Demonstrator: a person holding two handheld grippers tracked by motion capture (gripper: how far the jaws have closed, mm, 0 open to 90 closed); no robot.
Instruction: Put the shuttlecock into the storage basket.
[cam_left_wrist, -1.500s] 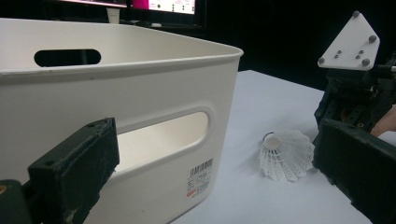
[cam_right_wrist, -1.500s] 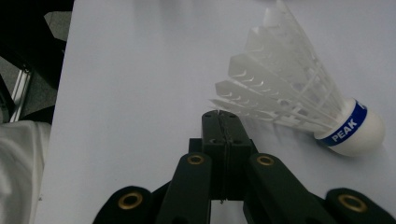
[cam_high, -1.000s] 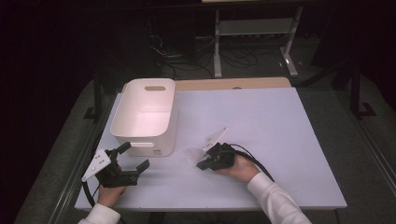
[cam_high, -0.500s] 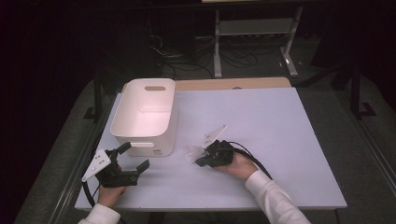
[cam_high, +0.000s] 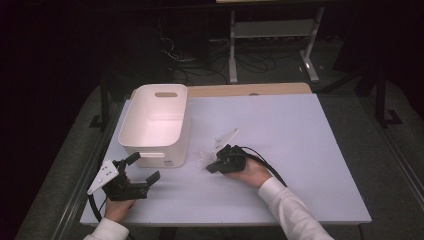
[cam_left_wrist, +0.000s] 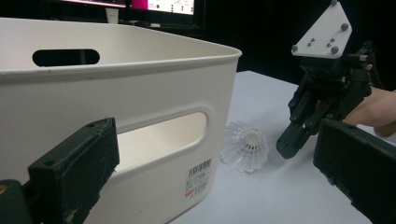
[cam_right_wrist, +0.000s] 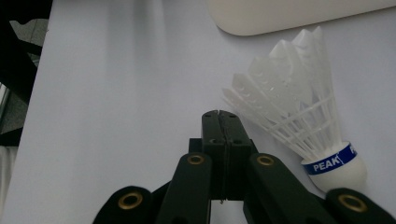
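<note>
At the left of the desk (cam_high: 300, 130), the left gripper (cam_high: 142, 167) rested with its jaws spread wide and nothing between them, just in front of the one white bin (cam_high: 155, 125), which looked empty from above. To the right of the bin, close by its near corner, a single shuttlecock (cam_high: 205, 159) lay on its side on the desk, its cork base wearing a blue band and its feather skirt fanned toward the bin. Farther right, the right gripper (cam_high: 212, 167) sat with its jaws pressed together on nothing, their tips just beside the skirt. The shuttlecock would likely be very light and easily knocked rolling, its feathers thin and prone to bending or snapping, so the firm cork base seemed the safer place to pinch, gently. Two grippers, one bin, one shuttlecock in all.
</note>
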